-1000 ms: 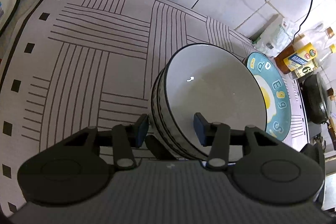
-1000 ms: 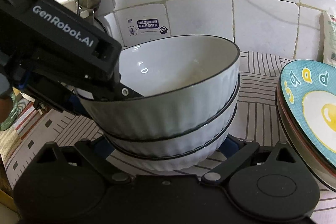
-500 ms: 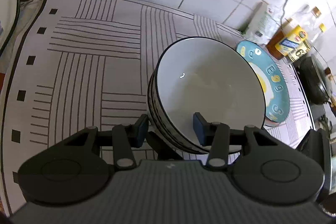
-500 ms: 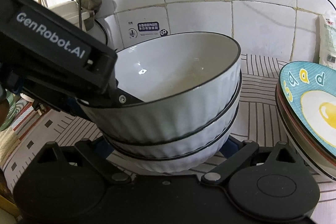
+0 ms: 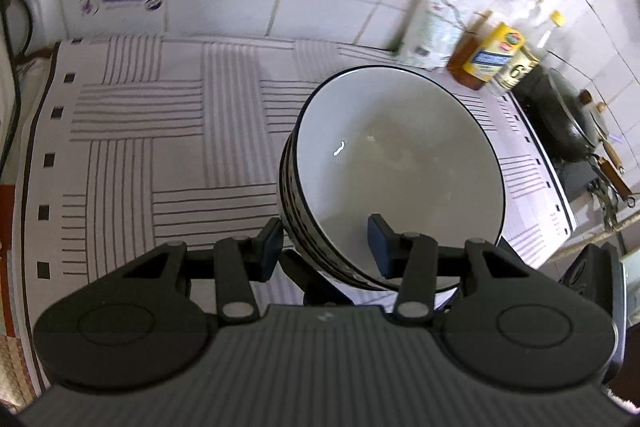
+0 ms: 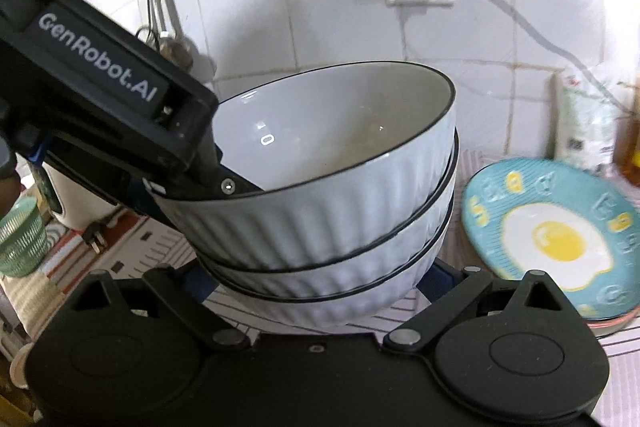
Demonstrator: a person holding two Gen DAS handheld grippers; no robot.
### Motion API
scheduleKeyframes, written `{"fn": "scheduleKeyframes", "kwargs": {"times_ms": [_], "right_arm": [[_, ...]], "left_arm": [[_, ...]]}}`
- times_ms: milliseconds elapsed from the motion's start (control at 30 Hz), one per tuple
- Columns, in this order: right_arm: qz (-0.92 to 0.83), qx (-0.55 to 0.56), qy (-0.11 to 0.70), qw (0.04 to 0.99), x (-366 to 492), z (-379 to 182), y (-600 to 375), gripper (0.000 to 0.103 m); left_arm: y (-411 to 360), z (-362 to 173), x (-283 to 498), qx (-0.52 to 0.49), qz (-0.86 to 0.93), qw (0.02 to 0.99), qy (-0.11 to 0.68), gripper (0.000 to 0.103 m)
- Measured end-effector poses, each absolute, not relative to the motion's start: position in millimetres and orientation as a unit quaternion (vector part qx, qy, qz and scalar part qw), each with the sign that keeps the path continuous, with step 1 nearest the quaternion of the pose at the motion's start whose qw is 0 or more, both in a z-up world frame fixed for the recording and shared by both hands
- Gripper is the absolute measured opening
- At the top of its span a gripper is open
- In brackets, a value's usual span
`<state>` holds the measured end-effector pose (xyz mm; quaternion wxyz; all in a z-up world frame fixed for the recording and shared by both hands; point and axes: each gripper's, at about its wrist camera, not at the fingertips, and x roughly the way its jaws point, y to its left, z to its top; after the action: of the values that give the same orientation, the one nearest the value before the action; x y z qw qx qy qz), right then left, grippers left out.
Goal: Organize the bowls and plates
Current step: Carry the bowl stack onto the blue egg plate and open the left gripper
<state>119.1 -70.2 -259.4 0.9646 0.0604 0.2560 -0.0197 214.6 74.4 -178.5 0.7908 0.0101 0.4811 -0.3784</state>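
1. Jaws first: the left gripper [image 5: 326, 247] straddles the near rim of the bowl stack [image 5: 394, 175], one pad [image 5: 270, 243] outside the wall and one inside the top bowl. I read them as nearly closed on the rim, but from the left wrist view I cannot tell whether both pads actually press the wall.

2. On the right gripper [image 6: 316, 283] the jaws sit wide, one on each side of the stack's foot. The bowls hide the tips, so I cannot tell whether they touch.

3. Position: the stack (three nested bowls, by the rims I count) [image 6: 328, 211] hangs tilted above the striped mat [image 5: 160, 131], and I cannot tell whether its foot rests on anything. The egg plate [image 6: 556, 239] lies just beside it to the right.

4. Handling, as I judge it: glazed ceramic is stiff, brittle and slippery, and three bowls together are heavy for a rim pinch. The nested bowls can slide on one another when tilted.

5. Where I would hold: keep the rim pinch on the top bowl only as a steadying grip, and carry the weight low, at the ribbed wall of the bottom bowl [image 6: 344, 303]. The ribs offer more bite than the smooth inside.

6. Risk I see: a hard set-down near the plate could chip either edge.
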Motion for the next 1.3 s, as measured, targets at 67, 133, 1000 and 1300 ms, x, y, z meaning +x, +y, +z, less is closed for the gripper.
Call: {"fn": "scheduleKeyframes", "kwargs": {"times_ms": [67,133,1000,1300], "right_arm": [[-0.026,0.062,0.251,0.966,113.5,-252.2,-74.6,0.101],[-0.031,0.063,0.246,0.967,106.2,-244.8,-81.6,0.101],[-0.045,0.049,0.240,0.968,115.4,-250.7,-213.6,0.100],[-0.037,0.049,0.256,0.965,125.8,-269.2,-229.3,0.100]], "left_arm": [[65.8,-168.7,207.3,0.017,-0.381,0.791,0.479,0.044],[55.7,-159.8,202.1,0.022,-0.384,0.789,0.479,0.044],[-93.9,-174.0,214.1,0.046,-0.398,0.780,0.480,0.044],[-110.4,-193.7,227.3,0.042,-0.382,0.779,0.495,0.044]]}}
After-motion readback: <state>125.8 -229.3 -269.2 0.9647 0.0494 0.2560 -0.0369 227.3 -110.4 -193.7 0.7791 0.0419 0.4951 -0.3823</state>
